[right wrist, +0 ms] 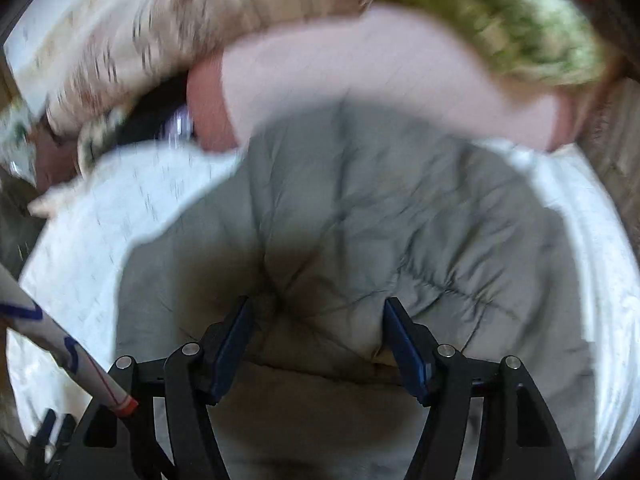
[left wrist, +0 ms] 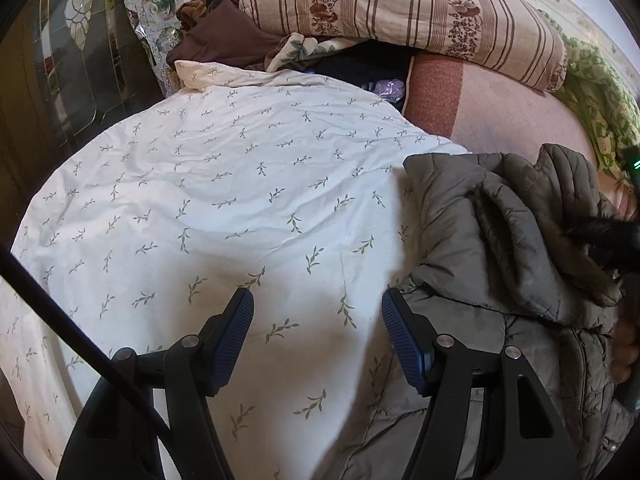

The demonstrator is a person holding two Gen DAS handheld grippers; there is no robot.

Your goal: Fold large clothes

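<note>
Gaping unladen, both grippers' fingers (left wrist: 236, 330) above grey quilted jacket (right wrist: 360, 200); no legible writing.

the whole right wrist view is smeared by motion blur, so the quilting of the grey padded jacket (right wrist: 352, 208) and the striped pillow (right wrist: 160, 36) lose their detail. in the left wrist view the jacket (left wrist: 520, 264) runs off the right and bottom edges, and a dark furry shape (left wrist: 600, 232) at the right rim cannot be identified.

It is a bedroom in a home: a bed with a leafy sheet (left wrist: 224, 184) and a striped pillow (left wrist: 400, 12).
</note>
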